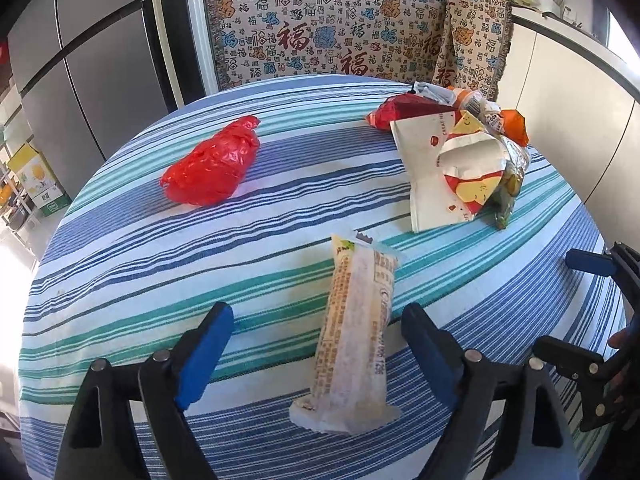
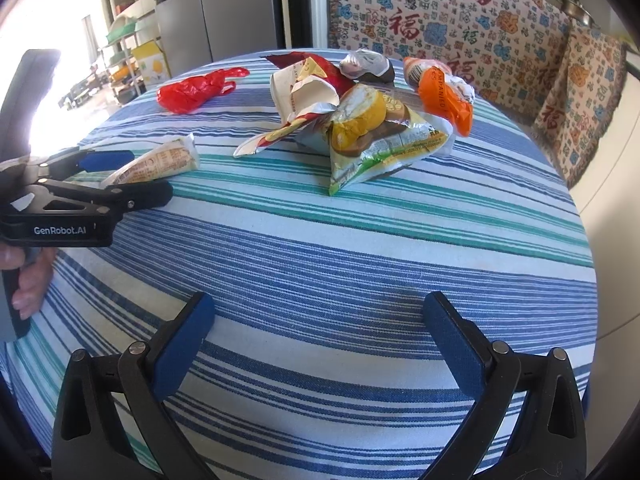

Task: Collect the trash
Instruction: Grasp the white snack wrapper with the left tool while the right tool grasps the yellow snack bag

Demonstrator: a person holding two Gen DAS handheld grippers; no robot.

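A long pale snack wrapper [image 1: 356, 332] lies flat on the striped tablecloth [image 1: 120, 280]. My left gripper [image 1: 318, 312] is open, its blue pads standing on either side of the wrapper with gaps to it. From the right wrist view the same left gripper [image 2: 136, 178] straddles the wrapper [image 2: 160, 162] at the table's left. A crumpled red plastic bag [image 1: 212, 164] sits farther back. Several wrappers form a pile [image 2: 360, 120], among them a yellow-green snack bag [image 2: 376, 136] and an orange wrapper [image 2: 444, 100]. My right gripper [image 2: 320, 308] hangs open over bare cloth.
The round table's edge [image 2: 588, 248] curves off at the right, near a white cabinet. A bench with a patterned throw [image 1: 320, 28] stands behind the table. A steel fridge [image 1: 80, 80] is at the left. A hand [image 2: 32, 284] holds the left gripper's handle.
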